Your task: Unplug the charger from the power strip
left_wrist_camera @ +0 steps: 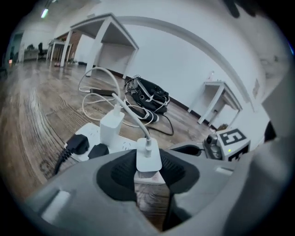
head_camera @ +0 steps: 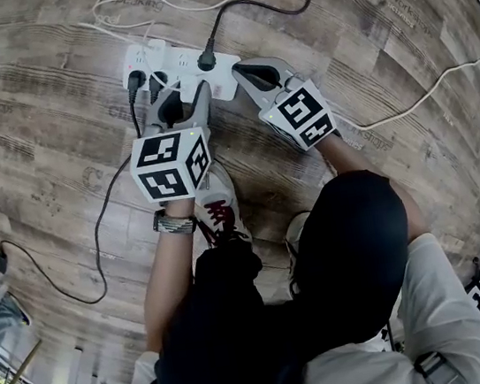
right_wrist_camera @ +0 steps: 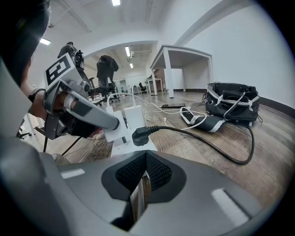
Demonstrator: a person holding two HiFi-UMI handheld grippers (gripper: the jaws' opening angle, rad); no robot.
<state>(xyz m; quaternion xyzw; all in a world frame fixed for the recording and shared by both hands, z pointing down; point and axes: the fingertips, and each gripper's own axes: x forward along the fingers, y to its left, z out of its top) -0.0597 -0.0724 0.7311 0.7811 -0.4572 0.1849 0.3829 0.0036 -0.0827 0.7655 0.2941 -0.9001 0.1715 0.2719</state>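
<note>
Charger is in the grip of the left tool, jaws about half apart and closed onto the little white block's two sides. Its white cable rises out of the top toward 11 o'clock. Sensible hold: squeeze the body, not the cord, so a pull runs straight along the prongs.

It stands at the near end of the power strip, which lies on the wooden floor at 12 o'clock from the person. Over at 3 o'clock of the left tool, the right tool has its jaws fully together with nothing in them, tips down by the strip's right end. That looks like a brace, to keep the strip from lifting with the charger.

Now the unknowns. The left tool's own body covers the socket, so I can't read whether the prongs are seated or part way out. Whether the right tool actually touches the strip is unclear too. A taller white adapter and black plugs crowd the strip at 10 o'clock of the charger.
</note>
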